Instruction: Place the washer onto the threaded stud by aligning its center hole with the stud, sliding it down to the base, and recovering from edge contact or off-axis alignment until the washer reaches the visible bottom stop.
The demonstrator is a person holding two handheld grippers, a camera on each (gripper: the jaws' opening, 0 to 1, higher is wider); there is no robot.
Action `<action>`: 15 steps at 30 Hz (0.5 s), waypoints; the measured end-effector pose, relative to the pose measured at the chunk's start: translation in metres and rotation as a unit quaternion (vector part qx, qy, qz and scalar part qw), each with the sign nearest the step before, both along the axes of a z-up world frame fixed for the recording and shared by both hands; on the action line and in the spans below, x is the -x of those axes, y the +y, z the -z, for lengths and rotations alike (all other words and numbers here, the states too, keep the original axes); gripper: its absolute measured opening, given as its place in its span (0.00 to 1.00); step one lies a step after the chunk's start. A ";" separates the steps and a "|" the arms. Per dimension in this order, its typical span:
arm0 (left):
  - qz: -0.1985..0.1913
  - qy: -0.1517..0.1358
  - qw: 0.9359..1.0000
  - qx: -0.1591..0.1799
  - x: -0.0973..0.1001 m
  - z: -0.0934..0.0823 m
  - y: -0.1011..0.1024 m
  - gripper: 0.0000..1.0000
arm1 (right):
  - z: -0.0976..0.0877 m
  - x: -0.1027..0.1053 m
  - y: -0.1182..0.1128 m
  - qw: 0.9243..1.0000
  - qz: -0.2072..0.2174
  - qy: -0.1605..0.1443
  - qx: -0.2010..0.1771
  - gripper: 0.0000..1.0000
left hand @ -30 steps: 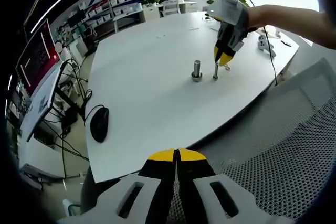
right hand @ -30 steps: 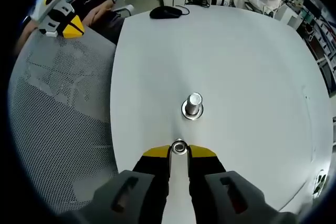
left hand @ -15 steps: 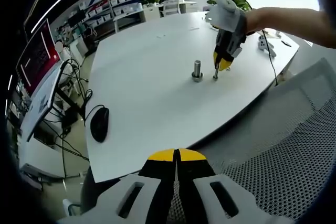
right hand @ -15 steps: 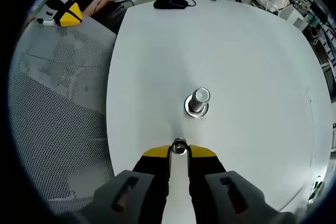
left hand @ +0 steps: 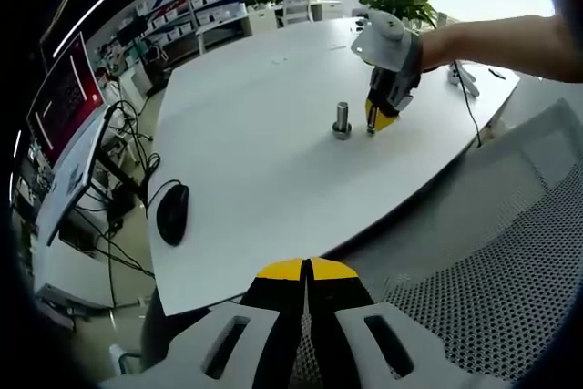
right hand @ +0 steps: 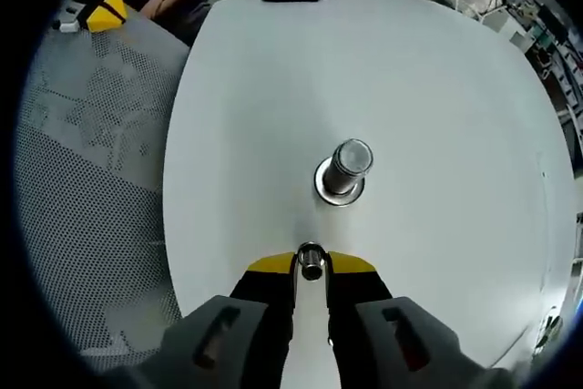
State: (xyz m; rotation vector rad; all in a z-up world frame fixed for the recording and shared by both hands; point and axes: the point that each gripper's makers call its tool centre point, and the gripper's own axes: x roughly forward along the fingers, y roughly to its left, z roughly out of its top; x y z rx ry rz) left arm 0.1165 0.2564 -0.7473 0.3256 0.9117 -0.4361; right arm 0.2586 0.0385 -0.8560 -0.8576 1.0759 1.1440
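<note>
At the left of the white bench (left hand: 246, 107), in the left gripper view, lies a black computer mouse (left hand: 171, 214), well apart from the work. Next over, low in that view, the left hand-held gripper (left hand: 307, 272) has its yellow-tipped jaws pressed together with nothing between them. It hangs off the bench edge and takes no part.

Further right stands the silvery upright threaded stud (left hand: 342, 122) on its wider base collar. Just beside it, the right hand-held gripper (left hand: 377, 117) reaches down toward the bench. Its jaws are nearly closed on a small silvery round piece (right hand: 311, 261); I take this for the washer, though it is too small to be sure. In the right gripper view the piece sits near the stud but not over it. A grey mesh chair back (left hand: 483, 252) fills the far right.

To do this step well, the piece should probably be lifted clear of the stud's top and carried until its hole centres on the axis. It should be kept level and lowered gently. If an edge catches on the threads, back off slightly and re-centre rather than press. Let go only once it lies flat on the collar.
</note>
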 end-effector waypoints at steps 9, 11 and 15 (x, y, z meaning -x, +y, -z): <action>0.001 0.002 1.000 -0.001 0.001 0.000 0.000 0.00 | 0.005 -0.004 -0.001 1.000 0.008 -0.002 -0.002 0.18; 0.000 -0.001 1.000 0.001 0.000 -0.001 0.000 0.00 | 0.006 -0.005 -0.001 1.000 0.018 -0.002 -0.008 0.24; 0.001 0.001 1.000 0.000 0.000 0.000 0.000 0.00 | 0.006 -0.002 -0.008 1.000 0.025 -0.002 -0.010 0.28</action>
